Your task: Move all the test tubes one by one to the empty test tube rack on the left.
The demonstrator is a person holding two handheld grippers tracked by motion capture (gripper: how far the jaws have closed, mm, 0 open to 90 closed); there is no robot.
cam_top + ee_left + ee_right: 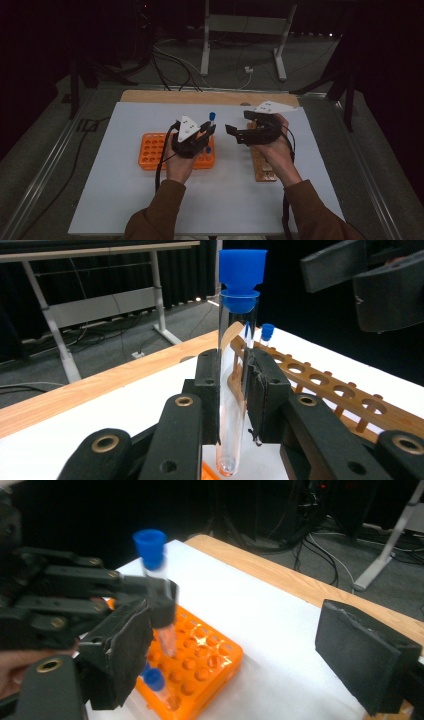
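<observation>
Between left tool (231, 390) pads: capped tube (239, 340).

The orange rack (152, 150) is partly hidden behind the left gripper (210, 131) in the high view. Beside it, the wooden rack (262, 167) is largely covered by the right hand (275, 150). A second blue-capped tube (155, 680) in the orange rack is blurred.

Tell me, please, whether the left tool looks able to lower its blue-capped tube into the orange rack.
Probably yes: the left tool grips the blue-capped tube upright above the orange rack, whose nearby holes look free, and the open right tool stands off to the side.
</observation>
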